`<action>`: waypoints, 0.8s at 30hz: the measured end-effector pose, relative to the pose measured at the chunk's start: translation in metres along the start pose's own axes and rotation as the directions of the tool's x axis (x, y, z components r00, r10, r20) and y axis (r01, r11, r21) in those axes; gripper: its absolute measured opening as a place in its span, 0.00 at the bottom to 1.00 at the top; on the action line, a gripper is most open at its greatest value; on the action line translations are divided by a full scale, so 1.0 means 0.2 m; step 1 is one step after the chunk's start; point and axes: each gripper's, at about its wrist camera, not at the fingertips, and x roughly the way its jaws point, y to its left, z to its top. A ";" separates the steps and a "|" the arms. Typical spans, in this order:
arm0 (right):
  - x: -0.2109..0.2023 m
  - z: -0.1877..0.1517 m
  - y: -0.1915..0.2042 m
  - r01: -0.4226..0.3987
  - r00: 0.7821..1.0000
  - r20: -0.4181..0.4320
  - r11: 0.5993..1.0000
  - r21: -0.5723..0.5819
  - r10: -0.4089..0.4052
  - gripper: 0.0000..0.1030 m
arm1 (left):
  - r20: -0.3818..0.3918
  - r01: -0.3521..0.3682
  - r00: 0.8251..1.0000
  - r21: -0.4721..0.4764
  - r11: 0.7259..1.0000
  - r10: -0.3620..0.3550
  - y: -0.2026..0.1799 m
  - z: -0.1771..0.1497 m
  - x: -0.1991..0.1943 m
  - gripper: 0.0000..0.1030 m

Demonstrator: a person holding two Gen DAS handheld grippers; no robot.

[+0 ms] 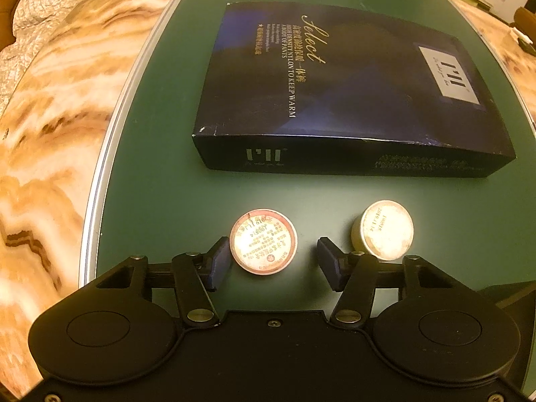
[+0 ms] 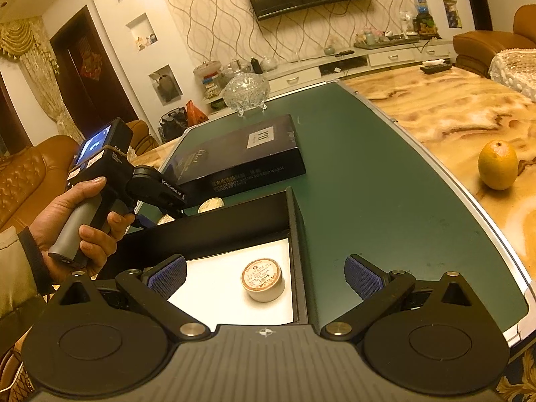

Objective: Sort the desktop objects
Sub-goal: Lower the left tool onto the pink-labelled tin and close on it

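In the left wrist view a small round tin with a red-rimmed label (image 1: 263, 246) stands on the green mat (image 1: 167, 201) between the fingers of my left gripper (image 1: 272, 251). The left pad touches the tin and the right pad stands a little off it, so the gripper is open. A second, plain-lidded tin (image 1: 385, 229) sits just outside the right finger. In the right wrist view my right gripper (image 2: 264, 278) hangs open over a black tray with a white floor (image 2: 298, 234), which holds one labelled tin (image 2: 263, 279). A hand (image 2: 77, 221) grips the left gripper's handle.
A flat dark blue box (image 1: 335, 83) lies on the mat beyond the tins. A cut-glass bowl (image 2: 247, 92) stands at the mat's far end. A yellow citrus fruit (image 2: 498, 164) sits on the marble table (image 2: 452, 107) to the right. Brown sofas surround the table.
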 end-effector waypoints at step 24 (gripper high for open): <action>0.02 -0.01 0.01 -0.007 1.000 -0.008 1.000 -0.006 0.007 1.00 | 0.010 0.000 1.000 -0.009 1.000 0.000 0.02 0.02 -0.02 0.40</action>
